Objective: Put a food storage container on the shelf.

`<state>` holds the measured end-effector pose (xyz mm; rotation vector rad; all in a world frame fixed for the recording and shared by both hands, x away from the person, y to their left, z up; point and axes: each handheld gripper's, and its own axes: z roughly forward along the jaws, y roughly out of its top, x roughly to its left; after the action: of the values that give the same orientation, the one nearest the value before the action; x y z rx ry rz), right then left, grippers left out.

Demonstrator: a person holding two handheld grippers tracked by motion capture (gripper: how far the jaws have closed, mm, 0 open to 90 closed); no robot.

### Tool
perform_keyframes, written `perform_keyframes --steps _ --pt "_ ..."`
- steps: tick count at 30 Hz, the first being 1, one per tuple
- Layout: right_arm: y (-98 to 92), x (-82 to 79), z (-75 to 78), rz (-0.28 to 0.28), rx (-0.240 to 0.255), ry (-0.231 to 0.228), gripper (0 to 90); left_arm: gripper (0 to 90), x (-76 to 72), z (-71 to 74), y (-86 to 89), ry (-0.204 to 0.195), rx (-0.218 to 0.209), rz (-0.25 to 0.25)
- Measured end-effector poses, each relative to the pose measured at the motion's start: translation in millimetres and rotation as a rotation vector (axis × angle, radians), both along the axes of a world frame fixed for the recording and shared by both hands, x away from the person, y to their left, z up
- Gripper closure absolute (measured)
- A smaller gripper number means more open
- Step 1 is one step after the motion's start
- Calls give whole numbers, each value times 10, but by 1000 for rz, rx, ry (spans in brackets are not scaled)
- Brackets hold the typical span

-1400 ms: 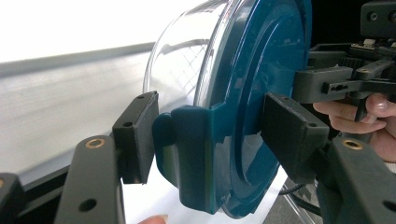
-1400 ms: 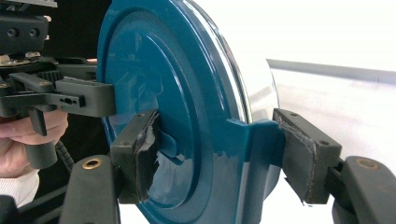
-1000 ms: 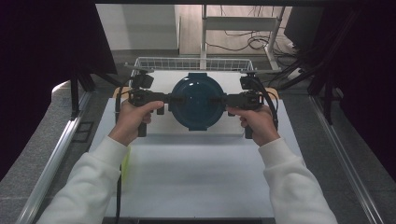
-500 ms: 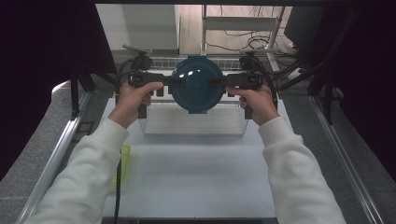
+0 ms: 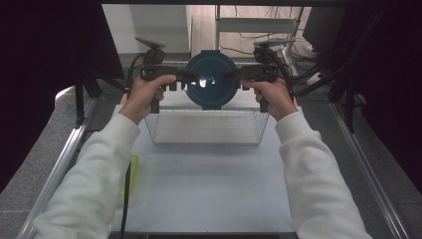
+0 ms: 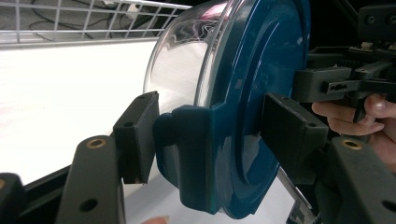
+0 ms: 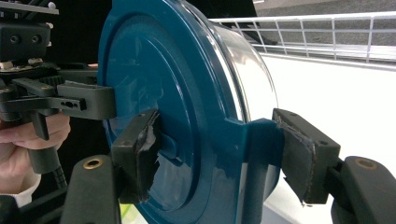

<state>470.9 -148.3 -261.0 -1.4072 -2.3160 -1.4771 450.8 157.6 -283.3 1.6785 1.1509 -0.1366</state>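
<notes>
Round tub (image 5: 211,79) with blue lid (image 6: 261,93) up in the air, top centre of the high view, above the far edge of the wire basket (image 5: 206,127). Left gripper (image 5: 183,77) clamped on the lid's left latch tab, right gripper (image 5: 238,75) clamped on the right one, pads squeezing from both faces. Tipped so the lid faces the camera. Clear body (image 7: 250,65) pointing away toward the white table (image 5: 209,184). Yellow thing (image 5: 133,167) lower left on the table, too blurry to tell what.
</notes>
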Motion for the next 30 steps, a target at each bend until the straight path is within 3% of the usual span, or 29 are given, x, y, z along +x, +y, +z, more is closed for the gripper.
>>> perform_keyframes --steps 11,16,22,26,30 --pt "60 291 -211 1 16 82 339 388 214 -173 58 54 4 13" --pt "59 357 -249 -20 39 100 338 389 276 -212 66 61 -22 35" --pt "45 485 -324 -64 91 178 333 391 403 -265 89 141 -59 44" --pt "40 544 -361 -93 112 224 331 385 477 -295 93 167 -75 47" --pt "38 579 -391 -113 119 237 329 382 527 -323 100 185 -89 51"
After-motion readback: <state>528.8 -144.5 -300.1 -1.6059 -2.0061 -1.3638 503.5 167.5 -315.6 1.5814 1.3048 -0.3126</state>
